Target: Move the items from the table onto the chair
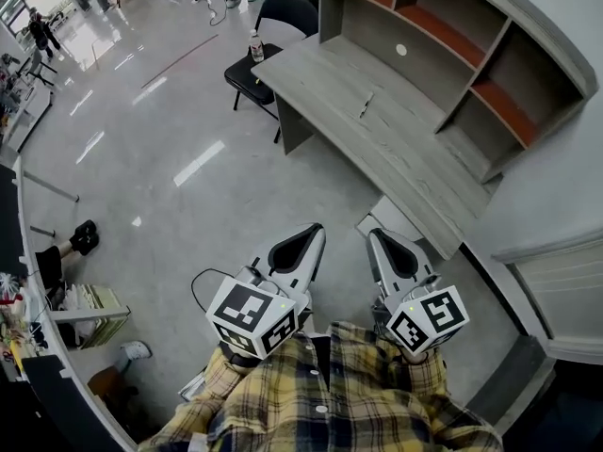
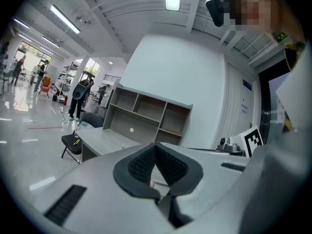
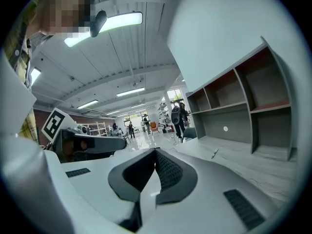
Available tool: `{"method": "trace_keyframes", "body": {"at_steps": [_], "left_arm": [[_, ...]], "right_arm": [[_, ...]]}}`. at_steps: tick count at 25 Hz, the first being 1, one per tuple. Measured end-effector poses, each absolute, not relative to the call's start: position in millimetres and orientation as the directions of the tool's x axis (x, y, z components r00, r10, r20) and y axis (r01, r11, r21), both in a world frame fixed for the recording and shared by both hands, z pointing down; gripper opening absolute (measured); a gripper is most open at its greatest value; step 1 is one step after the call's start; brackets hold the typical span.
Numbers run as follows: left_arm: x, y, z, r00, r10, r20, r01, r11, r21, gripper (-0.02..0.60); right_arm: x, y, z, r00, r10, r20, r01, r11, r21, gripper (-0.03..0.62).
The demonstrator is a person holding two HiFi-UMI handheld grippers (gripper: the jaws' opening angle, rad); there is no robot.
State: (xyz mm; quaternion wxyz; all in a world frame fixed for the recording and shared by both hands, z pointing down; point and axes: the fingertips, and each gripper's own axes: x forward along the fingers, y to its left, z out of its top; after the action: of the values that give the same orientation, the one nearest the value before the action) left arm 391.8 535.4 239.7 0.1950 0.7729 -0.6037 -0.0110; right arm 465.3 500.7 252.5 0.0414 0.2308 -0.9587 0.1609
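**A:** Where does the job stand, starting close in?

**B:** Both tools are held close to the person's body. The left gripper [image 1: 314, 231] has its jaws pressed together with nothing between them, and the right gripper [image 1: 378, 236] is the same: closed and empty. So nothing is being carried.

**A:** And further out?

**B:** There's a stretch of bare floor, then the counter [image 1: 405, 158]. A slim pen [image 1: 366, 105] lies on it near the middle, well apart from both grippers and untouched.

**A:** Anything else to move?

**B:** A bottle [image 1: 255, 45] stands upright at the far end. It's either on the counter's corner or just beyond it (I can't tell which from here). The chair [image 1: 240, 72] is right beside that corner. The left gripper view shows a small yellow thing [image 2: 76, 141] lying on its seat.

**A:** So how far along is it?

**B:** It's early or partway, I'd judge. One item may already be on the chair. The pen certainly has to go over, and possibly the bottle too. The person must first close the gap to the counter.
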Motion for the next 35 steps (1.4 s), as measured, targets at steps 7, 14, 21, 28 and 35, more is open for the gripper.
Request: {"method": "trace_keyframes", "body": {"at_steps": [7, 14, 21, 28, 35], "left_arm": [[298, 482, 234, 0.311, -0.924, 0.224, -0.925, -0.24, 0.294, 0.005], [239, 450, 251, 0.344, -0.907, 0.242, -0.906, -0.253, 0.34, 0.005], [203, 407, 272, 0.359, -0.897, 0.258, -0.893, -0.25, 0.375, 0.005], [166, 306, 269, 0.359, -0.898, 0.254, -0.9, -0.261, 0.348, 0.005], [143, 195, 248, 0.365, -0.899, 0.242, -0.904, -0.28, 0.322, 0.005]], "right_arm": [[380, 439, 248, -0.858, -0.487, 0.164, -0.514, 0.807, -0.29, 0.018], [344, 398, 261, -0.803, -0.555, 0.215, -0.595, 0.746, -0.297, 0.018], [317, 348, 283, -0.773, -0.579, 0.259, -0.634, 0.712, -0.301, 0.018], [275, 248, 287, -0.785, -0.566, 0.251, -0.619, 0.714, -0.326, 0.018], [249, 143, 266, -0.781, -0.589, 0.209, -0.625, 0.726, -0.287, 0.018]]}}
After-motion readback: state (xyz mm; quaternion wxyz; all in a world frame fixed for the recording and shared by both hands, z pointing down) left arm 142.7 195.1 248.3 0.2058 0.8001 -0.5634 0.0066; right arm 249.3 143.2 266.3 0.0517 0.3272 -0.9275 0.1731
